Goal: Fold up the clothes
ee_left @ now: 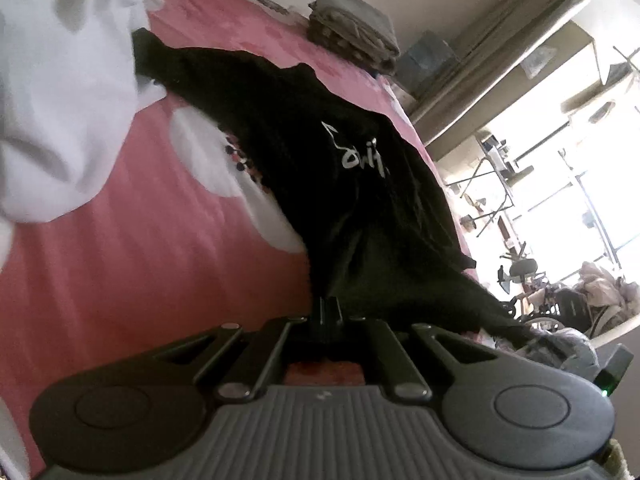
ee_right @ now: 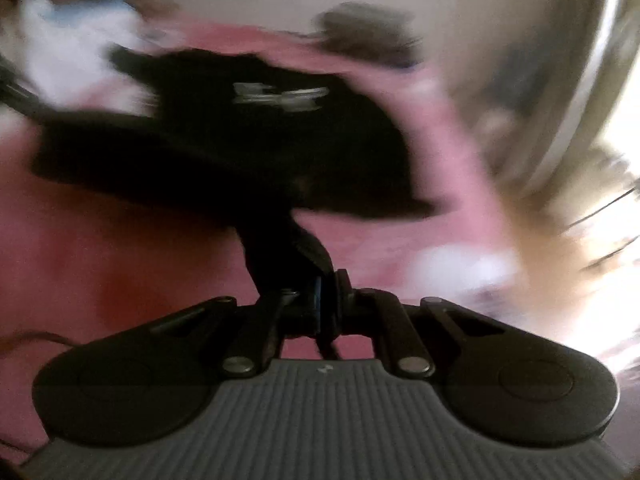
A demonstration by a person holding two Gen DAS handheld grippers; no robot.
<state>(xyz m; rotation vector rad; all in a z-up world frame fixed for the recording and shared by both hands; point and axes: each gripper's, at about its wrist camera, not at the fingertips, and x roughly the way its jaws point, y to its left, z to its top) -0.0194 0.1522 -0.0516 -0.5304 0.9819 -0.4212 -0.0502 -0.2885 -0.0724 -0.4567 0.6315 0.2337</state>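
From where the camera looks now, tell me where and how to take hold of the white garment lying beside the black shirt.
Take the white garment by the raised fold nearest the black shirt, coming down from above over the pink bedspread. It lies crumpled, so its ridges stand up and probably offer a pinch; no hem shows. Both grippers are shut on the black shirt, so one must let go first.

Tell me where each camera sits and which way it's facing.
Left wrist: on the left gripper, looking down along it at the black shirt it pinches over the pink bedspread.
Right wrist: on the right gripper, blurred, angled down, pinching that shirt.
Shared: shirt, bedspread, white garment.
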